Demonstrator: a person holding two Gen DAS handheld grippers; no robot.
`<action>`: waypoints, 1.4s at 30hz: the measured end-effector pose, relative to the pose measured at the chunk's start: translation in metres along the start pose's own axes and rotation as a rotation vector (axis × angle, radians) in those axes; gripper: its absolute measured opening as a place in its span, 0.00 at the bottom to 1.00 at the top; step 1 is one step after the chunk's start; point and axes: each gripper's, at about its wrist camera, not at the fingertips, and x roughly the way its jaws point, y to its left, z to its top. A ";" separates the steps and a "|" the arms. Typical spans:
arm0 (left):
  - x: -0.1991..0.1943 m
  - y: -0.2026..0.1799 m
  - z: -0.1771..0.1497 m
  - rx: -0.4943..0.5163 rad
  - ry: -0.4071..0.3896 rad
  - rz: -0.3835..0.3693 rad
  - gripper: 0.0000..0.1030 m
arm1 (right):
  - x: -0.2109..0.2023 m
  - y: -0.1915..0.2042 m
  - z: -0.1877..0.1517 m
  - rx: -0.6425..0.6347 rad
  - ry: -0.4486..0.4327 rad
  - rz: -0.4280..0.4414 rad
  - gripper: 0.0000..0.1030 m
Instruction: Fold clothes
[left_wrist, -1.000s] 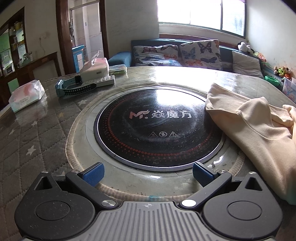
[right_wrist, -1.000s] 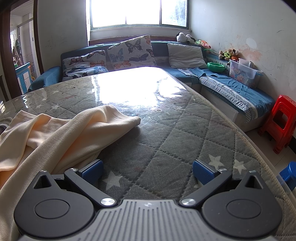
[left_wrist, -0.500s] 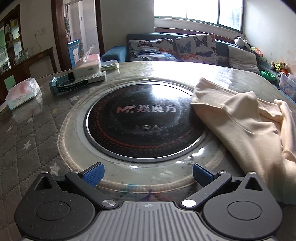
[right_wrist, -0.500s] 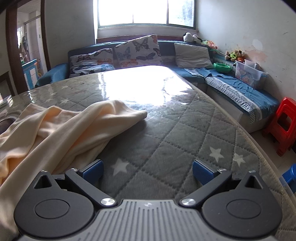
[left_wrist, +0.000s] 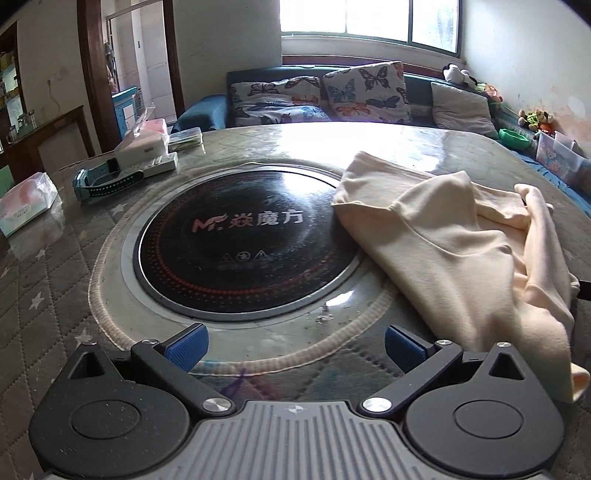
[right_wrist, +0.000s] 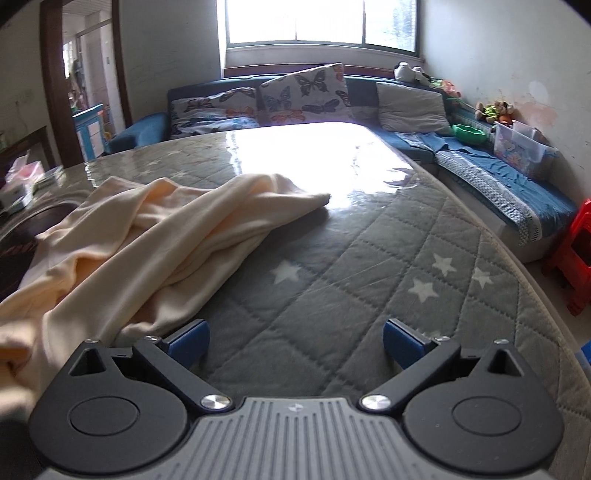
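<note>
A cream-coloured garment (left_wrist: 461, 254) lies crumpled on the round table, to the right in the left wrist view and partly over the black hotplate's edge. In the right wrist view the garment (right_wrist: 147, 251) spreads across the left half, one end reaching toward the table's bright middle. My left gripper (left_wrist: 295, 349) is open and empty, above the table's near edge, left of the garment. My right gripper (right_wrist: 295, 341) is open and empty; its left fingertip (right_wrist: 188, 341) is right next to the garment's near edge.
A black round hotplate (left_wrist: 243, 240) is set in the table's middle. A power strip with a white box (left_wrist: 144, 155), a blue watch (left_wrist: 99, 182) and a tissue pack (left_wrist: 26, 205) lie at the far left. A sofa (right_wrist: 332, 107) stands behind; a red stool (right_wrist: 576, 254) at right.
Both grippers have pulled back and risen a little, so more of the table and garment shows. The garment itself has not moved. Both grippers stay open.
</note>
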 end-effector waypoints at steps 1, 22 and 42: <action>0.000 -0.001 0.000 0.002 0.001 -0.002 1.00 | -0.003 0.001 -0.001 0.001 0.001 0.008 0.97; -0.013 -0.012 -0.009 0.023 0.001 -0.034 1.00 | -0.040 0.037 -0.019 -0.058 -0.019 0.102 0.94; -0.025 -0.021 -0.011 0.046 -0.014 -0.052 1.00 | -0.054 0.048 -0.021 -0.086 -0.025 0.152 0.86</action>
